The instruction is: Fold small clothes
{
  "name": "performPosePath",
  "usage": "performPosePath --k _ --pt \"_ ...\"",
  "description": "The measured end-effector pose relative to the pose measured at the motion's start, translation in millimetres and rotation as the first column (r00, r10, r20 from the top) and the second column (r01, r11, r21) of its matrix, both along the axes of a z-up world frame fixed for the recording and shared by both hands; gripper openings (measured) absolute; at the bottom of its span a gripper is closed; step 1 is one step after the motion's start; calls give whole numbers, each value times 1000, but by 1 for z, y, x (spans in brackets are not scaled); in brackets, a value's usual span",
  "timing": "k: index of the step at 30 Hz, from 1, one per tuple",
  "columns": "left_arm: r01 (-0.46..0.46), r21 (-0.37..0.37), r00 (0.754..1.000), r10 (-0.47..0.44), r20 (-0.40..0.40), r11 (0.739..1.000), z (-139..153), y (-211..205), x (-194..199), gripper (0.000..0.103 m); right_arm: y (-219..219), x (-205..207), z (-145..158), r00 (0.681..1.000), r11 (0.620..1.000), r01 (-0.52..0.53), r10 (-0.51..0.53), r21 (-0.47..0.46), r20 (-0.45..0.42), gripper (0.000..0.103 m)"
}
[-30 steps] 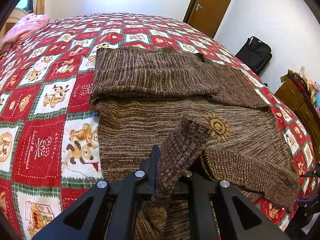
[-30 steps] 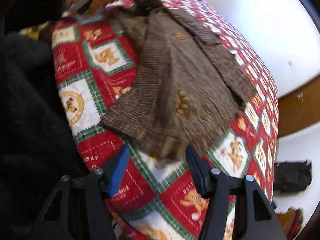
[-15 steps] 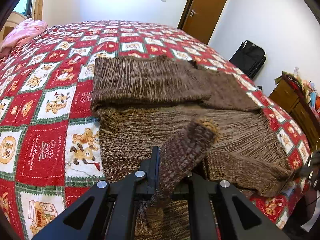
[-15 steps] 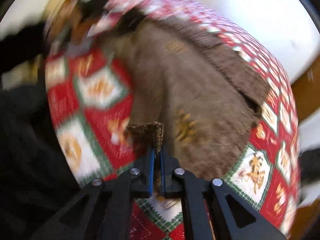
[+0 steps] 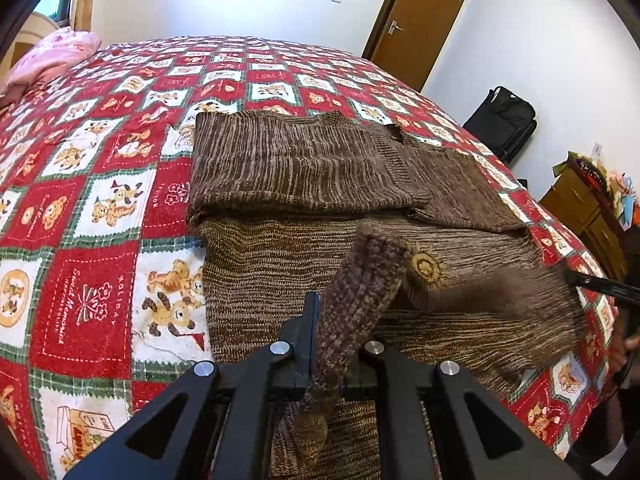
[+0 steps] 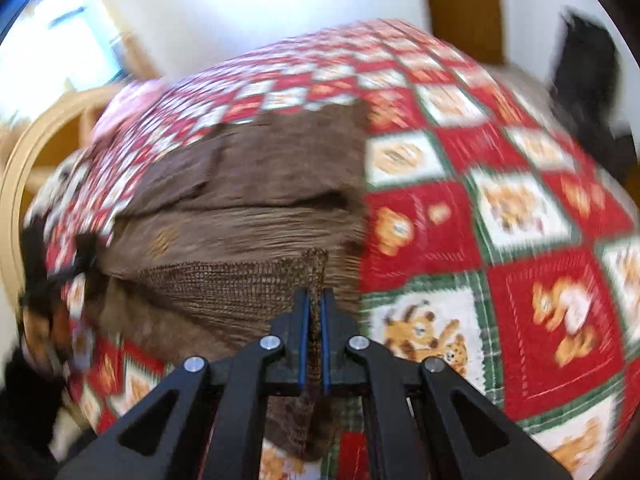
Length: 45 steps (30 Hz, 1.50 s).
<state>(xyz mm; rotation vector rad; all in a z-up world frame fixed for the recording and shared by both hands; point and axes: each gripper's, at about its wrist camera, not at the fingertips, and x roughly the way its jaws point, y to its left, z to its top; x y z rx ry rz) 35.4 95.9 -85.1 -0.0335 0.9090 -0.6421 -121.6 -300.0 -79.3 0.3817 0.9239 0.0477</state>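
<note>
On the quilted bed [image 5: 100,216], both tools pinch the brown sweater [image 5: 280,168].

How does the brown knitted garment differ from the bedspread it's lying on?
The brown sweater is plain streaky knit with one small sun motif; the bedspread is red, white and green checks with teddy bears. The sweater is partly folded, with edges lifted by the left gripper and right gripper; the bedspread lies flat. The sweater covers only part of the bedspread. Both are soft fabric.
</note>
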Motion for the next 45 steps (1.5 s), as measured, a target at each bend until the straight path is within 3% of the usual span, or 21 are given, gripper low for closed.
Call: performPosePath --k 5,10,17,20,23,26,28,29,30,32,36,38,40,42,45 --pt "4 -16 1000 -4 10 1000 7 5 -3 7 -2 -2 -1 999 999 34 -35 28 10 7" --pt "-2 -17 998 3 61 1000 28 5 -5 7 3 4 36 996 999 -29 28 17 79 7" --pt "-29 -35 992 33 119 999 54 4 10 7 9 50 86 979 993 -111 114 -31 166 5" --pt "-46 -20 991 48 122 999 56 3 22 7 12 70 90 977 992 -117 125 -54 176 5" --pt "-18 12 996 17 88 1000 46 1 26 7 20 78 84 974 982 -170 181 -88 139 7" --pt "1 11 999 -2 44 1000 29 3 28 7 21 73 66 980 983 -169 175 -72 96 18" --pt "4 10 999 -4 32 1000 21 3 29 7 20 69 52 983 986 -160 164 -44 78 41" --pt "1 14 999 -2 32 1000 18 3 29 7 20 67 45 985 987 -154 157 -50 69 62" --pt "1 17 1000 -2 31 1000 16 3 30 7 21 66 41 987 987 -146 150 -65 65 66" --pt "5 19 1000 -5 22 1000 11 4 32 7 24 66 31 988 985 -143 148 -100 44 66" --pt "12 8 1000 -12 2 1000 5 7 35 7 35 74 12 980 973 -200 199 -117 -14 51" --pt "4 1 1000 -4 -8 1000 3 9 37 7 42 81 3 981 963 -193 189 -188 -41 51" --pt "0 -8 1000 0 -25 1000 2 12 40 7 46 87 -6 979 958 -203 195 -202 -58 52" --pt "6 5 1000 -6 -24 1000 1 12 39 7 49 92 -16 975 954 -217 202 -208 -92 53" --pt "33 32 999 -33 -14 999 -1 9 39 7 56 92 -21 978 933 -208 188 -292 -96 54"
